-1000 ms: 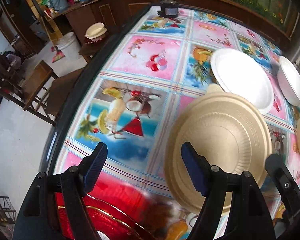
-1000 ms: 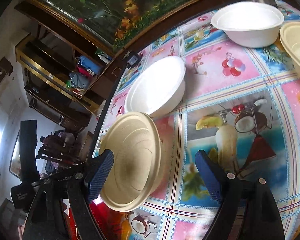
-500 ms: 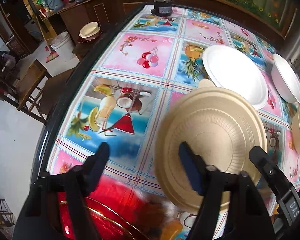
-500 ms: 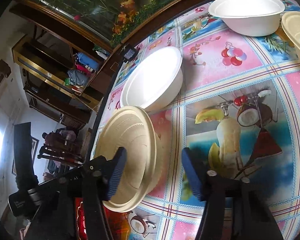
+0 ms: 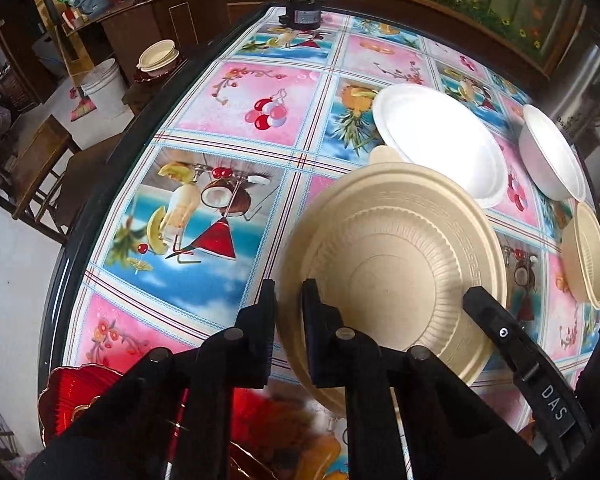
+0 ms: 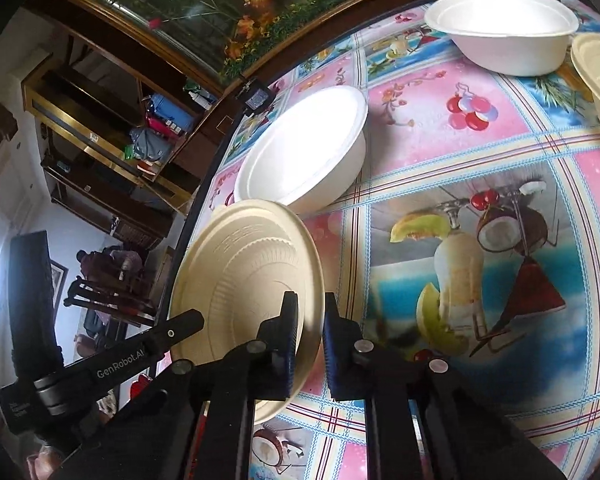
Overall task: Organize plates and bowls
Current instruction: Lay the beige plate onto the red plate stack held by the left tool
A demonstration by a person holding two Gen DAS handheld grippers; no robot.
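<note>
Left gripper [image 5: 289, 304] and right gripper [image 6: 311, 316] both angle downward — fingers clamped together.

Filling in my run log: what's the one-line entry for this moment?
left gripper: shut on tan plate rim | right gripper: shut on opposite rim | white bowls: on table

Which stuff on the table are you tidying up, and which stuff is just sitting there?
Part of the job:
- round beige ribbed plate, pinched at both edges by the left gripper and right gripper
- wide white bowl
- second white bowl
- beige ribbed bowl

Just lying about:
- shiny red dish
- small black box
- white plastic bucket
</note>
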